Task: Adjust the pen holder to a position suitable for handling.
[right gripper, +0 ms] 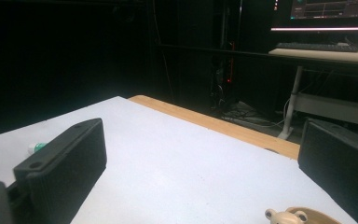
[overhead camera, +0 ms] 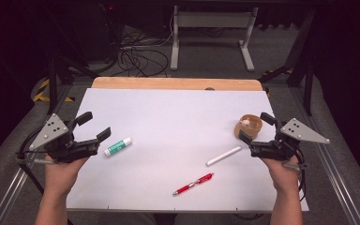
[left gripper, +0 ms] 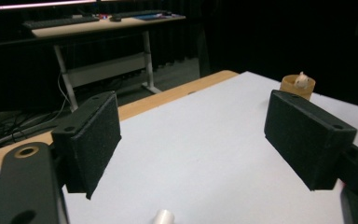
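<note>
Four things lie on the white sheet [overhead camera: 178, 108]. A glue stick [overhead camera: 118, 146] with a green label rests just right of my left gripper [overhead camera: 96, 124], whose jaws stand wide open and empty. Its white cap [left gripper: 162, 217] peeks up below the left gripper [left gripper: 191, 135]. A wooden cup [overhead camera: 248, 125] holding a small pale bear figure sits at the right, between the tips of my open right gripper [overhead camera: 254, 126]. The bear's head [right gripper: 286, 216] shows low between the right gripper's [right gripper: 205, 168] jaws. A white stick [overhead camera: 223, 156] and a red pen [overhead camera: 193, 183] lie in the front middle.
The sheet covers a wooden table whose bare far edge [overhead camera: 178, 83] shows at the back. Beyond it are a white desk frame [overhead camera: 211, 33] and loose cables [overhead camera: 138, 58] on the floor. Metal rails [overhead camera: 335, 168] run along both sides of the table.
</note>
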Tool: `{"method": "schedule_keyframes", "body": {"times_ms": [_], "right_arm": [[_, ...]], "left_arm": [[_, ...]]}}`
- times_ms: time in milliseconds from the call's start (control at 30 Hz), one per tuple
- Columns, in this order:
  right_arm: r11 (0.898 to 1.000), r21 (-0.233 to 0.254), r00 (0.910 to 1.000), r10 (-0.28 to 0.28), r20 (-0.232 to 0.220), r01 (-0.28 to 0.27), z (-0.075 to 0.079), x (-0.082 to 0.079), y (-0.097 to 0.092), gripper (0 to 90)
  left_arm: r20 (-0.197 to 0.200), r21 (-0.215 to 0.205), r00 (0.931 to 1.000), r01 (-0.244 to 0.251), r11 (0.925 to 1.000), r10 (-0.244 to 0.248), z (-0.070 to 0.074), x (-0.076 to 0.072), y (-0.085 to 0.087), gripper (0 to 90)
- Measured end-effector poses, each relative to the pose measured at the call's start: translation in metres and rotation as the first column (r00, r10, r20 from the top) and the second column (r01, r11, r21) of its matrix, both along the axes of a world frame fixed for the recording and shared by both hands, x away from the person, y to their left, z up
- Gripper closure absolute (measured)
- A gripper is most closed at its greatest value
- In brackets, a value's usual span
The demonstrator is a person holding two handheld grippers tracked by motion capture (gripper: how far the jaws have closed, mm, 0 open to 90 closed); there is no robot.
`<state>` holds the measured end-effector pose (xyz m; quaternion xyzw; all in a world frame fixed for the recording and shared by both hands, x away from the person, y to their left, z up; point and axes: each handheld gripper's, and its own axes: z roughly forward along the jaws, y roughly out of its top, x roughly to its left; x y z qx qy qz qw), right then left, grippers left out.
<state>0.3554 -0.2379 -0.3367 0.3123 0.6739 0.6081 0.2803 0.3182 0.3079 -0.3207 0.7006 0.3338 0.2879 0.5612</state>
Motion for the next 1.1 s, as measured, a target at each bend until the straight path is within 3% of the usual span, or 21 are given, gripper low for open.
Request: {"method": "schedule_keyframes", "body": {"times_ms": [167,433,933,1100], "right_arm": [[1.0,-0.002,1.0,0.003,0.001,-0.003,0.001,0.0,0.0,1.5],[1.0,-0.004,1.0,0.009,-0.003,-0.009,0.001,-0.001,0.0,1.5],[1.0,-0.009,0.9996,0.026,-0.014,-0.027,0.001,0.0,0.0,1.5],[0.999,-0.008,0.9994,0.03,-0.014,-0.031,0.001,0.0,0.0,1.5]], "left_arm": [[-0.012,0.045,0.9998,0.013,0.9989,-0.013,-0.008,0.006,-0.005,27.3],[-0.089,0.116,0.9956,0.039,0.9924,-0.029,-0.021,0.018,-0.013,29.2],[-0.164,0.183,0.9842,0.097,0.9783,-0.067,-0.042,0.038,-0.017,32.1],[-0.183,0.2,0.9813,0.095,0.9751,-0.058,-0.048,0.045,-0.018,32.9]]}}
